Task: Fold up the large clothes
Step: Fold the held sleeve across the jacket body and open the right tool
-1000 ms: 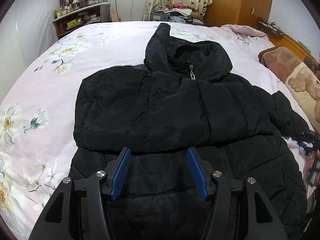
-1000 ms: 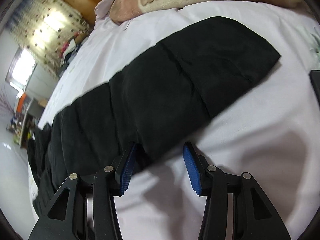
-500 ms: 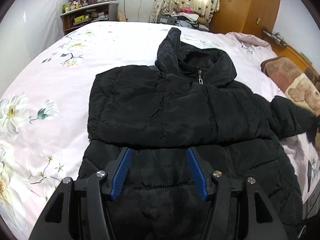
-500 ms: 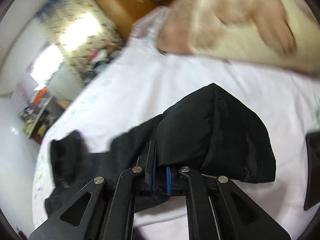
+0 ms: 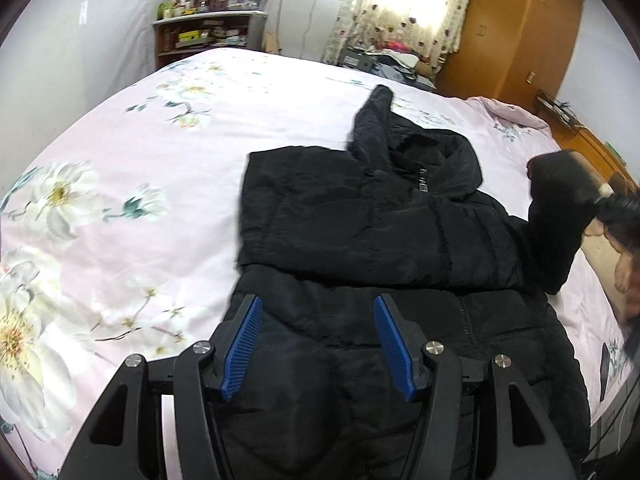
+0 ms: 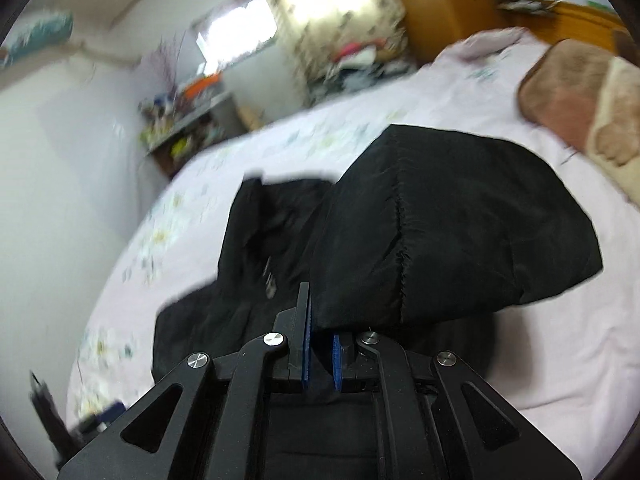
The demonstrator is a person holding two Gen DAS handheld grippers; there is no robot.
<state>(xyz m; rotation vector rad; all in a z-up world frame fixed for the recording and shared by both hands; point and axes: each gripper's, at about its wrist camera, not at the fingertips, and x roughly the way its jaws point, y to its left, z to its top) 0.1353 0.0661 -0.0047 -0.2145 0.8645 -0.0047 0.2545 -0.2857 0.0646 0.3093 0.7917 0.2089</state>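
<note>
A black hooded puffer jacket (image 5: pixel 360 240) lies front up on the bed, with one sleeve folded across its chest. My left gripper (image 5: pixel 318 344) is open and empty, hovering over the jacket's lower part. My right gripper (image 6: pixel 320 344) is shut on the jacket's other sleeve (image 6: pixel 440 248) and holds it lifted off the bed. That lifted sleeve (image 5: pixel 556 216) also shows at the right in the left wrist view. The jacket's body (image 6: pixel 256 248) lies below and to the left in the right wrist view.
The bed has a pink floral sheet (image 5: pixel 120 200). A brown plush pillow (image 6: pixel 580 100) lies at the head end. A cluttered shelf (image 5: pixel 200 36) and a wooden wardrobe (image 5: pixel 512 28) stand beyond the bed. A dark flat object (image 5: pixel 608 364) lies by the bed's right edge.
My right gripper closed on the sleeve, lifted it off the bed and swung it toward the jacket's body. My left gripper stayed open and drew back and up a little.
</note>
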